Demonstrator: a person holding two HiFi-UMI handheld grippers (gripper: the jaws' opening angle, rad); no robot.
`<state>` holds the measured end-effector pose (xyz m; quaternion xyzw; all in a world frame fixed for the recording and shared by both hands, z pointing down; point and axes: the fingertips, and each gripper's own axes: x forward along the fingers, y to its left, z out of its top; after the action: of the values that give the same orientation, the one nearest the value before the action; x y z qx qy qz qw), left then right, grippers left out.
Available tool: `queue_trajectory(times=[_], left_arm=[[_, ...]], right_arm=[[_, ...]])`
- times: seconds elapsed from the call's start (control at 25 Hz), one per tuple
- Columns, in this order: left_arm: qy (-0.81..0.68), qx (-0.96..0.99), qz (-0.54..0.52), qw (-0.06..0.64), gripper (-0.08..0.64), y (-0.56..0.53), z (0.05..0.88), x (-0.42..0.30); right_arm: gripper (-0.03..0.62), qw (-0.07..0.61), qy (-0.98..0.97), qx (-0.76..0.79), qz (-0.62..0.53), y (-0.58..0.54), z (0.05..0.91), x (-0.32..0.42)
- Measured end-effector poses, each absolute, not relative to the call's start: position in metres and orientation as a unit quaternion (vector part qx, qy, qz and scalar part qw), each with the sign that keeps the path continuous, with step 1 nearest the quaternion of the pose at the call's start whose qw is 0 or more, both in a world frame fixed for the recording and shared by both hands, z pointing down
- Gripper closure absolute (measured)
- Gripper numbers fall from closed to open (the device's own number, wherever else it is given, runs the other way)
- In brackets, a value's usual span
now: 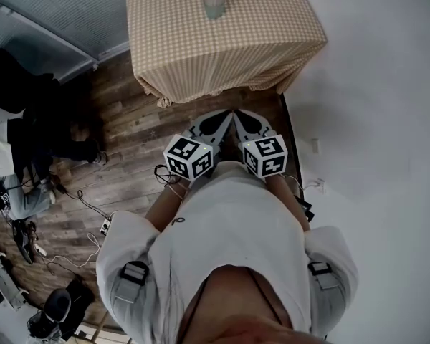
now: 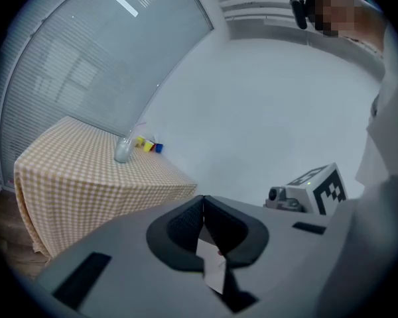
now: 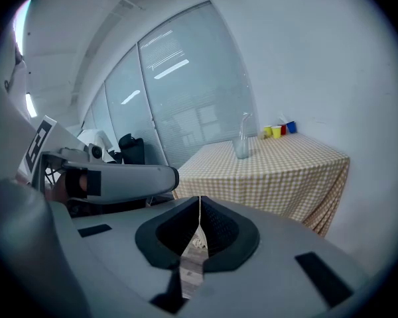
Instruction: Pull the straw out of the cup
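1. The thin pale straw (image 3: 245, 120) looks light, bendy and slick. I would pinch it gently near its top, above the rim.
2. It leans in the clear glass cup (image 3: 242, 148) on the beige checked cloth-covered table (image 1: 201, 56), well ahead of both tongs.
3. The cup holds the straw; whether it also holds liquid I cannot tell. It looks tippable and probably needs steadying.
4. The left tongs (image 2: 203, 201) and right tongs (image 3: 199, 201) are side by side, both pressed together with nothing between them.
5. Small yellow and blue pieces (image 3: 279, 130) sit just beyond the cup.
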<state>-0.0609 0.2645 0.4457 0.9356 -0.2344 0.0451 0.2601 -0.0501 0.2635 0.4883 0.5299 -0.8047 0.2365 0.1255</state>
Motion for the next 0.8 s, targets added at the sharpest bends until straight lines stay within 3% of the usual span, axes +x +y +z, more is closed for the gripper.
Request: queue_trajectory(times=[0.8], left_arm=[[-0.31,0.922,0.057,0.224,0.552,0.213,0.446,-0.086]], right_arm=[[0.56,0.098,-0.822,0.511,0.233,0.212,0.487,-0.058]])
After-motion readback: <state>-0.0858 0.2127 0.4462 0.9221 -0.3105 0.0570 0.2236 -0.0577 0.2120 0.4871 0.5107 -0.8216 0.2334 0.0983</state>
